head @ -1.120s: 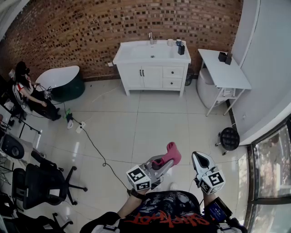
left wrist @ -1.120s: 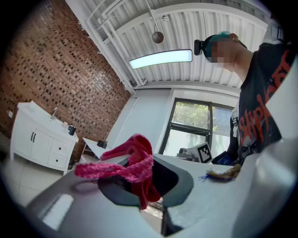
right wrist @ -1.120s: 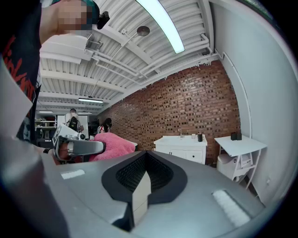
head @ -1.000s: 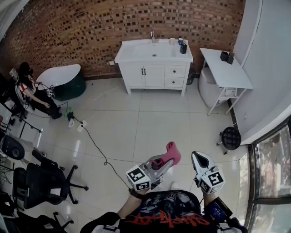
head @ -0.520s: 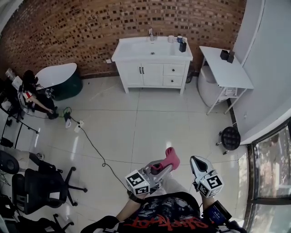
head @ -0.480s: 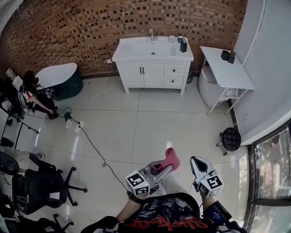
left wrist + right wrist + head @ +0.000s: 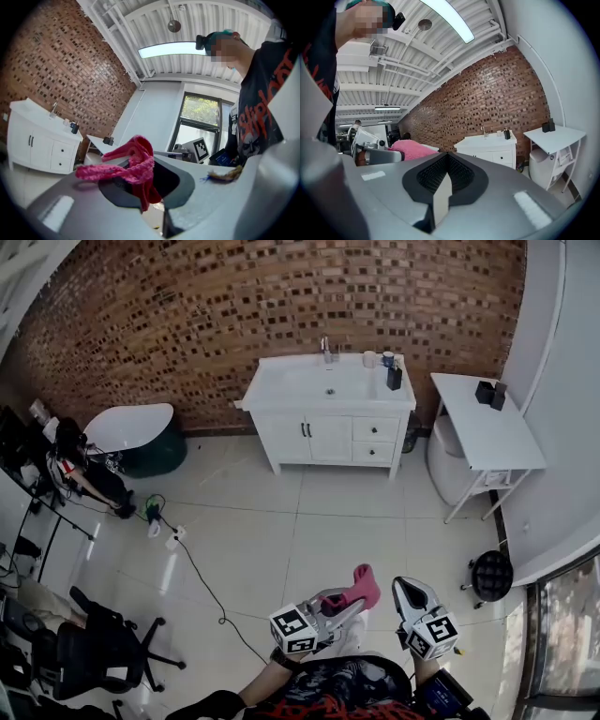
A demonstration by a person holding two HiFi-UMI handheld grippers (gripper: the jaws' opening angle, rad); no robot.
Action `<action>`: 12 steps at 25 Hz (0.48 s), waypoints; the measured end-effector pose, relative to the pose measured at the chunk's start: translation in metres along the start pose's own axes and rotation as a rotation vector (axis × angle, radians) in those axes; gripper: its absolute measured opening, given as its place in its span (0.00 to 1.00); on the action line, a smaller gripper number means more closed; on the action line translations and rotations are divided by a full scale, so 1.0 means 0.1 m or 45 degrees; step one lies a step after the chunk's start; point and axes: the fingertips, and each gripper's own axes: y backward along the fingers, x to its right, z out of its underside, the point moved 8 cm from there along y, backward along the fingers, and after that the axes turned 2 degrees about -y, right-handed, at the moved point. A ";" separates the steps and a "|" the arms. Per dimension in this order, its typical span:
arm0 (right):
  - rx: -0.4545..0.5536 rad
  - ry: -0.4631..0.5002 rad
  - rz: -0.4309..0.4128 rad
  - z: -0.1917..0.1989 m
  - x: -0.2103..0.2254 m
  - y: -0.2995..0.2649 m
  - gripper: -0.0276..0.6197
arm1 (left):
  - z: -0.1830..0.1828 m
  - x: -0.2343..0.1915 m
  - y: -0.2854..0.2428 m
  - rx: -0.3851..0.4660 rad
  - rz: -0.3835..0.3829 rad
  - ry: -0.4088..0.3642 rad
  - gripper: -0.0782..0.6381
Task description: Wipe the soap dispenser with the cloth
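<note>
The dispenser [image 7: 395, 377], a dark bottle, stands upright at the right back corner of the white counter [image 7: 291, 390], right of the tap [image 7: 325, 348] and just beside a pale cup [image 7: 369, 359]. The counter stands against the brick wall [image 7: 187, 306]. A white table [image 7: 487, 423] is just right of it, with two small dark things at its far end.

The pink cloth [image 7: 362, 582] is well apart from the dispenser, across the tiled floor [image 7: 337, 521]. It is clamped in the jaws of the left gripper [image 7: 345, 600], bunched over the tips, with a fold hanging down between them. The right gripper [image 7: 405, 587] is just beside the left one. Its jaws are closed, with nothing between them. Both grippers point toward the counter.

Farther out, a black stool [image 7: 489, 574] stands at the right, a dark tub [image 7: 131, 432] at the left by the wall, and a black chair [image 7: 103, 652] at the lower left
</note>
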 end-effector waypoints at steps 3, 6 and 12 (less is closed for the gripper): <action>0.002 0.001 0.000 -0.18 0.22 -0.32 0.05 | -0.33 -0.29 -0.15 0.035 -0.008 -0.048 0.17; -0.008 -0.025 -0.015 -0.23 0.42 -0.59 0.05 | -0.39 -0.59 -0.25 0.069 -0.057 0.020 0.17; -0.035 -0.088 0.013 -0.24 0.84 -1.19 0.05 | -0.32 -1.29 -0.34 0.041 -0.072 0.121 0.17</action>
